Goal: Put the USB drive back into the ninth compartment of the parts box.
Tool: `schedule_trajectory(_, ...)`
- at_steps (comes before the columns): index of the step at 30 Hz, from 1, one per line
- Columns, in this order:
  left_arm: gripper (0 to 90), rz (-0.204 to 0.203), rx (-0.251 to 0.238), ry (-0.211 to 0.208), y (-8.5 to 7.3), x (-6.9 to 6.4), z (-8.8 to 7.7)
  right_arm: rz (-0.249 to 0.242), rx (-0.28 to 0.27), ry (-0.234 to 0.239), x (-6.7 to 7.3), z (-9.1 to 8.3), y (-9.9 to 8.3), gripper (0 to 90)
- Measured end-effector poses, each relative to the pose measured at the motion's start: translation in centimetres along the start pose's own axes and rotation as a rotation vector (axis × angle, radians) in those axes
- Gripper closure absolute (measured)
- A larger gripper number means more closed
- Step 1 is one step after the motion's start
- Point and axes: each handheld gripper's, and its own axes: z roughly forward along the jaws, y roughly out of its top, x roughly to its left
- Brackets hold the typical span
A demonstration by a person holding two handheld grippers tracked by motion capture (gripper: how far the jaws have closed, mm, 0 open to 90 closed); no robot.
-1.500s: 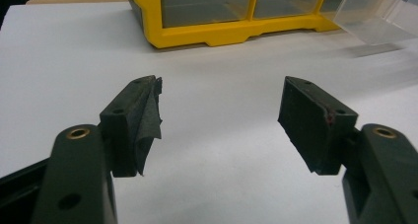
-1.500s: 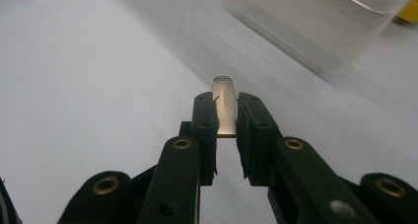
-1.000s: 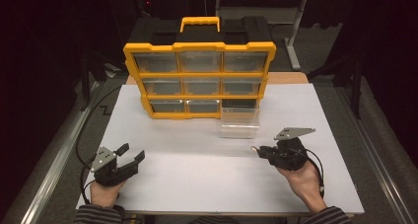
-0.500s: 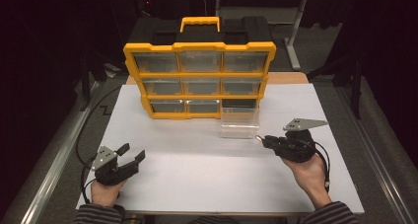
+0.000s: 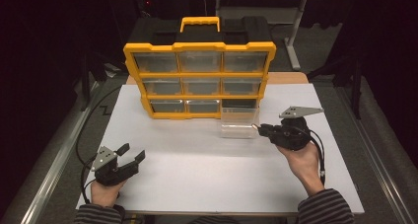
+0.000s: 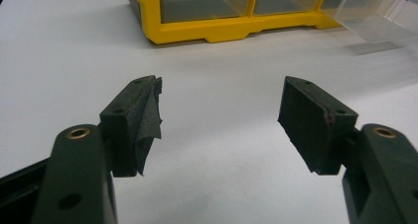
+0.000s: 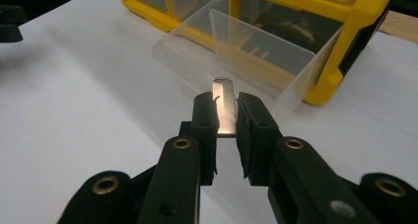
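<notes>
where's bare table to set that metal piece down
Free: the white table between the left gripper and right gripper, and the strip left of the organizer. Crowded: the clear drawer at the organizer's bottom-right corner, right by the metal piece.

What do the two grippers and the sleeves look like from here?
Both grippers, left and right, are black with two blocky jaws, brass-ringed screw holes and dark pads. Each carries a grey three-cornered plate and trails a black cable. The sleeves are dark with thin stripes.
</notes>
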Motion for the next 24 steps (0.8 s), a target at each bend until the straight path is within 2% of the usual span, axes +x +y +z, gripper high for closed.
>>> schedule_trajectory(24, 32.8, 0.000, -0.002, -0.006, 0.0, 0.0, -0.1, 0.011, 0.032, -0.039, -0.9, 4.1, 2.9, 79.8)
